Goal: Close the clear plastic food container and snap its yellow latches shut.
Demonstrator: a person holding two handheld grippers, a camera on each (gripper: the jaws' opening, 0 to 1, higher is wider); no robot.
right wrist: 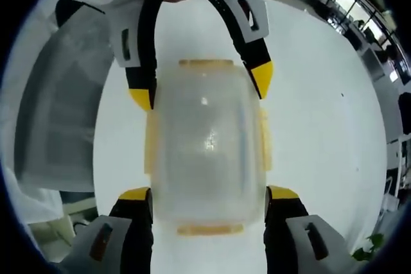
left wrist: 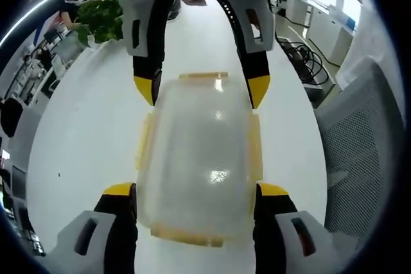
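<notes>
The clear food container [left wrist: 196, 162] sits in the middle of the white tabletop [left wrist: 83, 126], far from its edges, lid on. The left gripper [left wrist: 196, 194] and right gripper [right wrist: 209, 197] face each other from its two ends. Both have their jaws spread wide beside the box, not clearly squeezing it.

Pushing one latch hard could slide the light box or tip it.

There is one container, four yellow latches [left wrist: 255, 147], and two grippers.

one clear plastic container [left wrist: 198, 165], with four yellow latches [left wrist: 203, 77], one on each side; two grippers, left [left wrist: 196, 190] and right [right wrist: 209, 194]; one white table [left wrist: 83, 133]; one green plant [left wrist: 103, 18]; one mesh chair [left wrist: 363, 145]
</notes>
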